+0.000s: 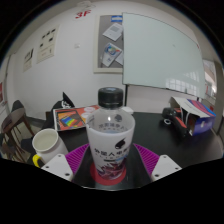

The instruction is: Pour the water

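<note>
A clear plastic water bottle [110, 135] with a black cap [110, 97] and a white printed label stands upright between my fingers, filling the middle of the view. My gripper [111, 168] is shut on the bottle, with the magenta pads [73, 160] pressing on its lower sides. A red ring shows round the bottle's base. A mug [45, 148], yellow outside and white inside, sits on the dark table [150, 130] to the left, just ahead of the left finger.
A colourful box [72, 118] lies on the table behind the mug. Another colourful box [195, 110] sits at the far right. A whiteboard [160, 55] and posters hang on the back wall. A chair [12, 125] stands at the left.
</note>
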The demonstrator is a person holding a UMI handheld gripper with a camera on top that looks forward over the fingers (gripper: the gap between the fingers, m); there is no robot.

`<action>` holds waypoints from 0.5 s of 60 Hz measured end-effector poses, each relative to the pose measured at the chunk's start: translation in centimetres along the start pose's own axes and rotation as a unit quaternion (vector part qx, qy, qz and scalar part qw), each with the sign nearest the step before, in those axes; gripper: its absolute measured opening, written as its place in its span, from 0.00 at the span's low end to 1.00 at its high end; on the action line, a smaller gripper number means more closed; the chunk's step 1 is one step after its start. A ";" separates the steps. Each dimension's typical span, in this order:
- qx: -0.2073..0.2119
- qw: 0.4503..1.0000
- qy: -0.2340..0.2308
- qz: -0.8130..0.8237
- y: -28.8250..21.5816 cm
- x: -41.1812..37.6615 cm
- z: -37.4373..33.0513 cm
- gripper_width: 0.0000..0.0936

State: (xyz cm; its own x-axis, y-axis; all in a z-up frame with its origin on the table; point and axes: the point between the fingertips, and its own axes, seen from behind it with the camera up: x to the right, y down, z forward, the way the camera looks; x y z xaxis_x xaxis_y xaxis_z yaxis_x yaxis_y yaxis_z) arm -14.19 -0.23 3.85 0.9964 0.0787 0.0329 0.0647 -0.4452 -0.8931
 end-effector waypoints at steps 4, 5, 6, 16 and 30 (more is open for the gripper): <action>-0.004 1.000 0.014 0.004 -0.1 0.6 -1.4 0.91; -0.005 1.000 0.018 0.004 -0.3 0.6 -1.8 0.91; -0.006 1.000 0.020 0.004 -0.4 0.7 -2.3 0.91; -0.020 0.999 0.046 0.003 -0.6 0.1 -9.7 0.90; -0.027 0.997 0.071 -0.006 0.2 -2.8 -23.1 0.90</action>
State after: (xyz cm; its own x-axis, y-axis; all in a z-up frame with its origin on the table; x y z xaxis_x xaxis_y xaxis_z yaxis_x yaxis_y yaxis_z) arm -15.68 -21.18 13.92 0.9931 -0.0419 0.1099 0.0751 -0.4933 -0.8666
